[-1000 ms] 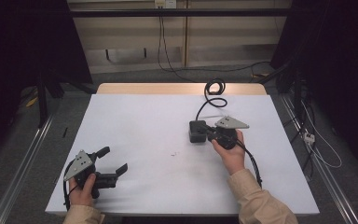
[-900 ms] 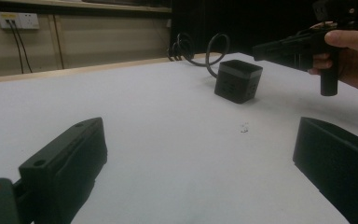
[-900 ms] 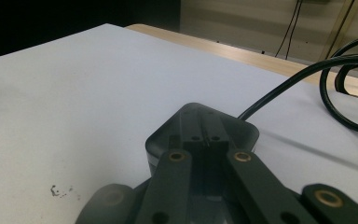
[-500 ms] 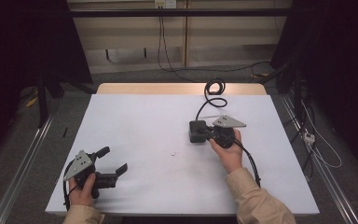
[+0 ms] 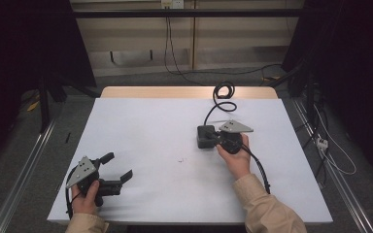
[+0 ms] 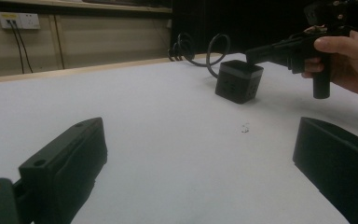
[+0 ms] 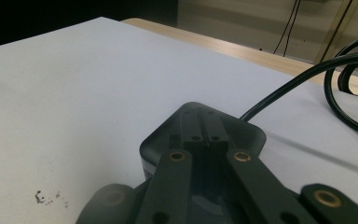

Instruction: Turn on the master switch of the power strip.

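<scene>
A black cube-shaped power box stands right of the white table's middle, and its black cable coils toward the far edge. My right gripper is shut, jaws pressed together with nothing between them. Its tips lie over the top face of the box. In the left gripper view the right gripper meets the upper edge of the box. My left gripper stands open and empty at the near left corner, its jaws spread wide above bare table.
A small dark speck marks the white tabletop between the two hands. A wooden strip runs along the far edge. Loops of the cable lie behind the box. Metal rails flank the table on the floor.
The right gripper has edged slightly left over the box. The left gripper and the box have stayed put.
</scene>
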The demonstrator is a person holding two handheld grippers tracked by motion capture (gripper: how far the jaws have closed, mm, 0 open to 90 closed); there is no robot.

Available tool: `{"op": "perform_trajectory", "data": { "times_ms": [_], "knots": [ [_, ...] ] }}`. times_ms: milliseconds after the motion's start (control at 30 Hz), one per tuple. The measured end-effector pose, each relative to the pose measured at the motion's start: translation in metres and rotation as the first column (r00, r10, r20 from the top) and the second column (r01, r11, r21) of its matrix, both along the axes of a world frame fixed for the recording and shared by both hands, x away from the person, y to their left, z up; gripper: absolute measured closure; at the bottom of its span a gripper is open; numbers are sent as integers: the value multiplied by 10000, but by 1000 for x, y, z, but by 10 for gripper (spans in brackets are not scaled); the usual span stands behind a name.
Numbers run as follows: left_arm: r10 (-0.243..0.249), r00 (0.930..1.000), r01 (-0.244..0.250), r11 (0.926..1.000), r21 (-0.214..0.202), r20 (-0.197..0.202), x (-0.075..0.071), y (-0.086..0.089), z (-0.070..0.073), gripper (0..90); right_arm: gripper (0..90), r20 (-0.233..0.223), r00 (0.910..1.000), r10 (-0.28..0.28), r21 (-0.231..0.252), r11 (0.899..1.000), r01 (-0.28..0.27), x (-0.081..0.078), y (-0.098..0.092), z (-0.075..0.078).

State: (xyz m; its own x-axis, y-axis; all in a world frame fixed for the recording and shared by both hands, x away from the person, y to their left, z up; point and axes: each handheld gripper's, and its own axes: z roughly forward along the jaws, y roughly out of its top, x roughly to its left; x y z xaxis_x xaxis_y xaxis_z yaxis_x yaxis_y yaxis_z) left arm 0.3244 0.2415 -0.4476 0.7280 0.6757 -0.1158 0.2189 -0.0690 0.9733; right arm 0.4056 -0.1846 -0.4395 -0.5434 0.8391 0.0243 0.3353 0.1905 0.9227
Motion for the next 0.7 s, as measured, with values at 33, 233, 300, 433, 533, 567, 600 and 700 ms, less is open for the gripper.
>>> {"op": "perform_trajectory", "data": {
  "times_ms": [33, 233, 300, 433, 533, 567, 600, 700],
  "knots": [
    [5, 10000, -5, 10000, -11, 2, 0, 0, 0, 23, 900, 6, 10000, 16, 0, 10000, -16, 0, 0, 0],
    [-2, 10000, 2, 10000, 10, -4, 0, 0, 0, 23, 900, 113, 9999, 53, -52, 10000, -52, 0, 0, -1],
    [-17, 10000, 17, 10000, 14, 2, 0, 0, 0, 23, 900, 130, 9999, 59, -45, 10000, -58, 0, 0, -2],
    [-10, 10000, 10, 10000, 7, 5, -1, 0, 0, 23, 900, 243, 9997, 80, -239, 9997, -74, -1, 1, -2],
    [-4, 10000, 4, 10000, 4, 4, -1, 0, 0, 23, 900, 273, 9996, 67, -314, 9995, -58, -1, 2, -3],
    [-4, 10000, 4, 10000, 3, -1, -1, 0, 0, 23, 900, 249, 9997, 82, -284, 9996, -75, -1, 2, -3],
    [-14, 10000, 14, 10000, 10, 1, -1, 0, 0, 23, 900, 260, 9996, 102, -289, 9995, -94, -1, 2, -3],
    [4, 10000, -4, 10000, -24, 3, -2, 0, 0, 23, 900, 239, 9997, 103, -256, 9996, -97, -1, 1, -3]
  ]
}}
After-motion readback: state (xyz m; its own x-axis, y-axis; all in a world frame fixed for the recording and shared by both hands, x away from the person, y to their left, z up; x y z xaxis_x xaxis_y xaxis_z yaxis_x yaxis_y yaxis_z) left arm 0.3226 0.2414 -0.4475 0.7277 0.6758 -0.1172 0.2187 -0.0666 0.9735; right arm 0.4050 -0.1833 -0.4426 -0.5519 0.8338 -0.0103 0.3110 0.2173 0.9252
